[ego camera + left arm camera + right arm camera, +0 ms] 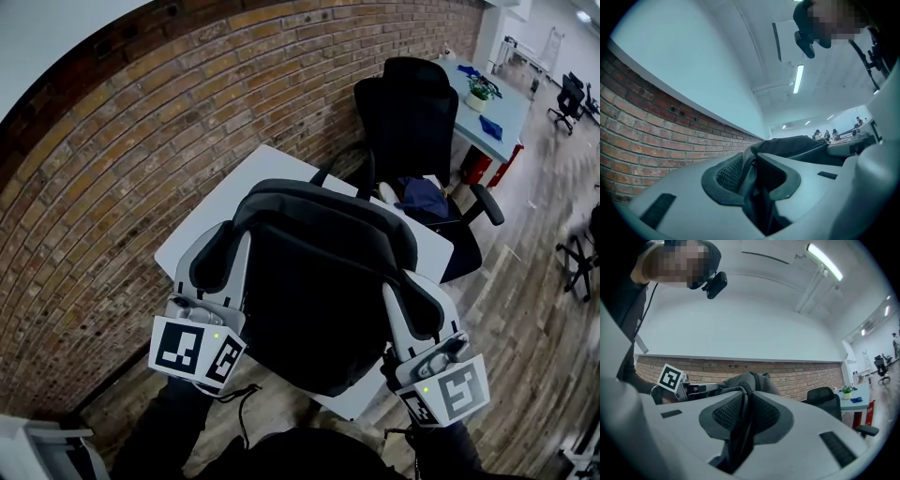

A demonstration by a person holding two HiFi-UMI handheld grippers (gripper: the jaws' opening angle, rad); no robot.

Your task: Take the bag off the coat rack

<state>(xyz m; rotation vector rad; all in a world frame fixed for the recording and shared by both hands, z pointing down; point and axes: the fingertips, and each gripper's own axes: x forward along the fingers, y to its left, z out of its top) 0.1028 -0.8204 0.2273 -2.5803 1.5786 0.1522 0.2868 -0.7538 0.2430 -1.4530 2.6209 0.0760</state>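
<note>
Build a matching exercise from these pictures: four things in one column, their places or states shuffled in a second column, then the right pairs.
Things
1. bag
2. white table
3. office chair
4. potted plant

Places or states
A. on the pale blue desk, far back
B. pinched by the left claw and the right claw
C. beyond the white table, near the brick wall
D. below the bag, partly hidden by it

Pairs: 1-B, 2-D, 3-C, 4-A

Left tongs (751,174), right tongs (743,417): both clamped.
</note>
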